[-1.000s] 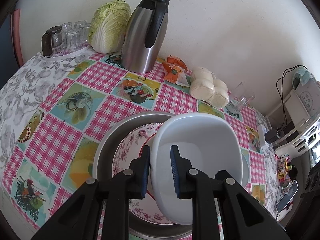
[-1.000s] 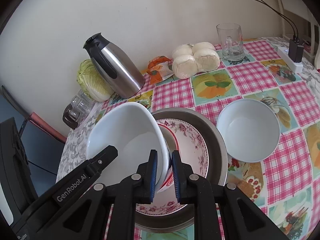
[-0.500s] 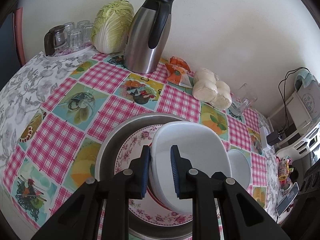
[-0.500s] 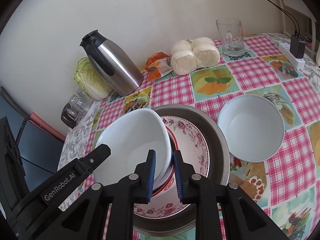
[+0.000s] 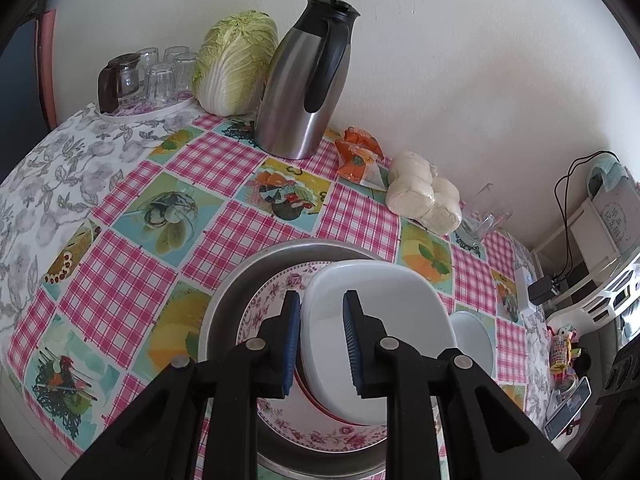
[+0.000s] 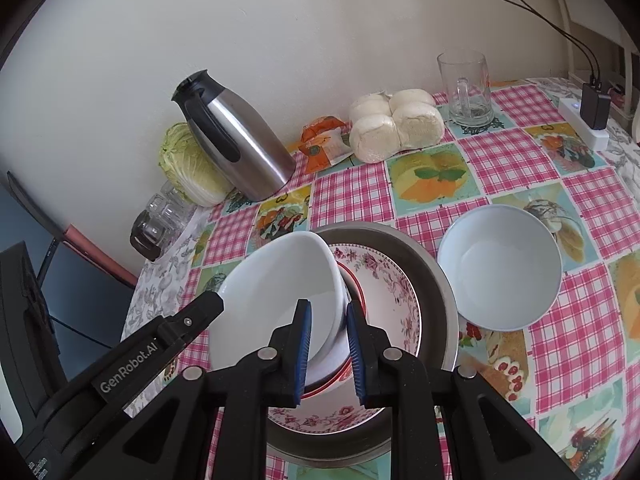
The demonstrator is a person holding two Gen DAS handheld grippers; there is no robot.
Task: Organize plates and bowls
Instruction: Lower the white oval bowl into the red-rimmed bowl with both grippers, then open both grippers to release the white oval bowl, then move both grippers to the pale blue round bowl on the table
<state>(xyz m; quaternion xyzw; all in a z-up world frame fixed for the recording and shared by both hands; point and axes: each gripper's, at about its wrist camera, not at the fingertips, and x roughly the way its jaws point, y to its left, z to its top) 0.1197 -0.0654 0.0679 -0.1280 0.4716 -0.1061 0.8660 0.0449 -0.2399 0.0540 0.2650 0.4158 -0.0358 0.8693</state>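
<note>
**Left wrist view.** The left hand-held gripper [image 5: 320, 300] straddles the near rim of the white bowl [image 5: 380, 320]. Its jaws are narrow and opening, with the outer pad against the rim and the other inside the bowl. The bowl sits tilted over the floral plate [image 5: 272, 292], which lies in the steel basin [image 5: 236, 280] at the near side of the worktop [image 5: 132, 280]. Its mouth looks oval here, with the long axis running away to the right. Only a sliver of the second white bowl [image 5: 472, 340] shows behind it. To the left of the basin the cloth is bare. A steel jug [image 5: 304, 92] and a cabbage [image 5: 236, 60] stand well back by the wall.

**Right wrist view.** The tilt is plainer here. The white bowl [image 6: 276, 280] leans with its mouth facing up and toward the camera, its left rim high and its right side low on a red-rimmed plate [image 6: 356, 284]. The right hand-held gripper [image 6: 328, 308] is nearly shut, clamped on the bowl's lower wall with one pad inside and one outside. A finger of the left hand-held gripper [image 6: 200, 316] reaches the bowl's left rim. The second white bowl [image 6: 500, 268] is in full view, upright and just beside the steel basin [image 6: 424, 264]. Open cloth lies to the right of it and nearer the camera. A glass mug [image 6: 468, 88] and buns [image 6: 396, 124] stand well apart from it near the wall.
</note>
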